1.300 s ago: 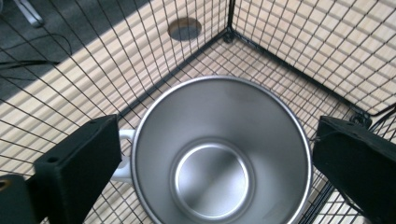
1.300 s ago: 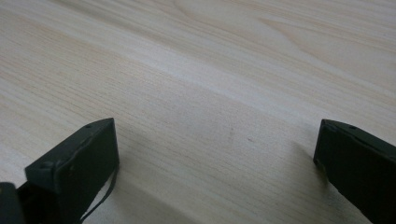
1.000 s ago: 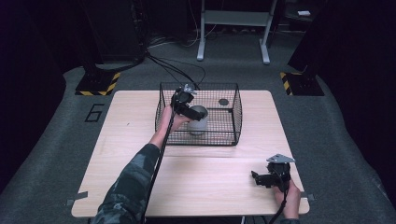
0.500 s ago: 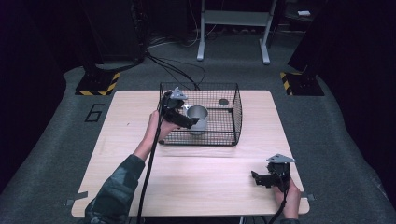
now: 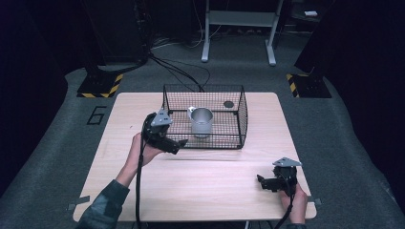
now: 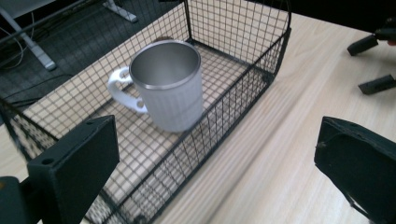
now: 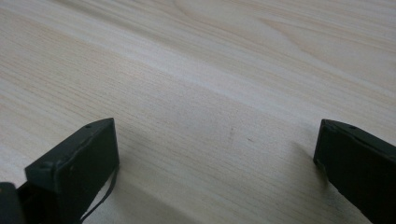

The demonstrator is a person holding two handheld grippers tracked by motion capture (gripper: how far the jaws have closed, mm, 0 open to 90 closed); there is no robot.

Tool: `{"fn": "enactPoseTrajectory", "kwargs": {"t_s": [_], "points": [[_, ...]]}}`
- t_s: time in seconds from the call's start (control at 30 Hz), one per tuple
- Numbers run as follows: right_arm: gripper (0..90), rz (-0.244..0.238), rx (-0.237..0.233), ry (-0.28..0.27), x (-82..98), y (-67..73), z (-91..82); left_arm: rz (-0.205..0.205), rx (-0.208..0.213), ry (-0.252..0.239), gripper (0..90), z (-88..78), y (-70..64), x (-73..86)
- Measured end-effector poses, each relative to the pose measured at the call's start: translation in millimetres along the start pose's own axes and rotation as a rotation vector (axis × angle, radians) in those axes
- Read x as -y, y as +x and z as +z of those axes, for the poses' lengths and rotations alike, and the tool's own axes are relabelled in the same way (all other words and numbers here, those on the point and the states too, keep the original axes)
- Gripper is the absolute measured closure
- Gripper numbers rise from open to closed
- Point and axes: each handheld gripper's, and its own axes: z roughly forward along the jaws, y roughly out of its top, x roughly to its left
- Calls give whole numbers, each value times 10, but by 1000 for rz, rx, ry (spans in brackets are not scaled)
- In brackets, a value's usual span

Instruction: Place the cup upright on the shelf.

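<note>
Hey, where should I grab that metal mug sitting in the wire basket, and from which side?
Grip the mug by its rim wall, coming straight down from above: it stands upright with its mouth open, and the wire basket fences its sides. The left hand-held gripper is open and nearest.

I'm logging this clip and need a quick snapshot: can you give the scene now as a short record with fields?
surface: wooden table
container: black wire basket
item: metal mug, upright inside the basket
left gripper: open, outside the basket's near wall, holds nothing
right gripper: open, low over the table's near right corner, holds nothing
</note>
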Motion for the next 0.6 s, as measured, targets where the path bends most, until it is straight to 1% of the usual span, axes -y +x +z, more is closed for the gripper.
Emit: {"fn": "enactPoseTrajectory", "kwargs": {"t_s": [0.07, 0.13, 0.17, 0.23, 0.3, 0.4, 0.47, 0.5, 0.57, 0.6], "points": [[0, 0, 0, 0, 0, 0, 0, -11, -3, 0, 1, -64, -37, 119], [0, 0, 0, 0, 0, 0, 0, -9, -10, 1, 1, -112, -57, 217], [0, 0, 0, 0, 0, 0, 0, -25, -12, -2, 1, -141, -76, 293], [0, 0, 0, 0, 0, 0, 0, -28, -21, 3, 1, -181, -91, 397], [0, 0, 0, 0, 0, 0, 0, -33, -26, 17, 1, -225, -101, 518], [0, 0, 0, 0, 0, 0, 0, -46, -48, 46, 1, -265, -123, 719], [0, 0, 0, 0, 0, 0, 0, -56, -62, 63, 1, -286, -126, 881], [0, 0, 0, 0, 0, 0, 0, -61, -74, 69, 1, -291, -130, 935], [0, -1, 2, -1, 0, 0, 2, -79, -87, 85, 1, -292, -150, 1093], [0, 14, 5, -6, -5, 11, 8, -90, -87, 92, 1, -285, -148, 1162]]}}
